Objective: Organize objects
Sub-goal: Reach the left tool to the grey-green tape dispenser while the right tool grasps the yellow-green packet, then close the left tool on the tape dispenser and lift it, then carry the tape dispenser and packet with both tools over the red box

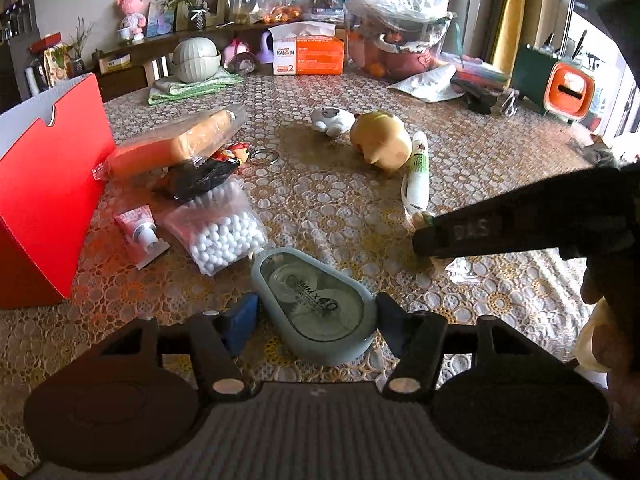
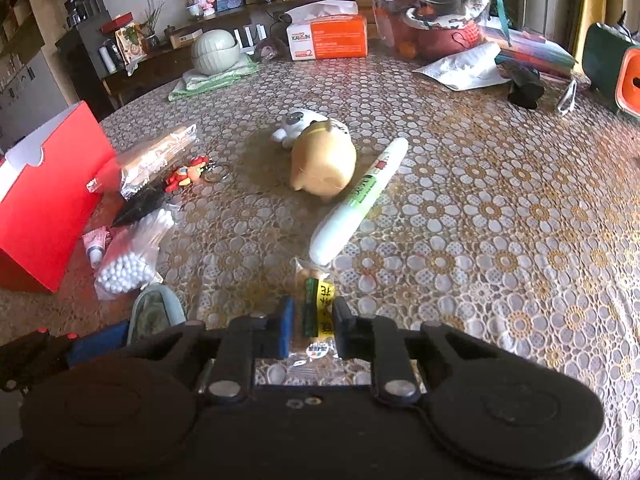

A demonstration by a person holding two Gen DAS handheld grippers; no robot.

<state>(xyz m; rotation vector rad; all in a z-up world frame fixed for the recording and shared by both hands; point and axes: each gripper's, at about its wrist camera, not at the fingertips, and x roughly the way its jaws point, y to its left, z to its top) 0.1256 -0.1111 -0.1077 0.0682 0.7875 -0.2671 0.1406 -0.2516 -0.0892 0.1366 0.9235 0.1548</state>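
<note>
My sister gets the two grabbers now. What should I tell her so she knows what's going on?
Left gripper: jaws closed on the grey-blue correction tape, low over the table.
Right gripper: jaws closed on a small clear snack packet with a yellow label.
Red box stands open at the left; what is inside cannot be seen.
Still loose on the tablecloth: cotton swab bag, pink tube, orange packet, keychain toy, tan piggy toy, white toy, white-green tube.
Left to do: probably put both held things away, then the rest.
</note>
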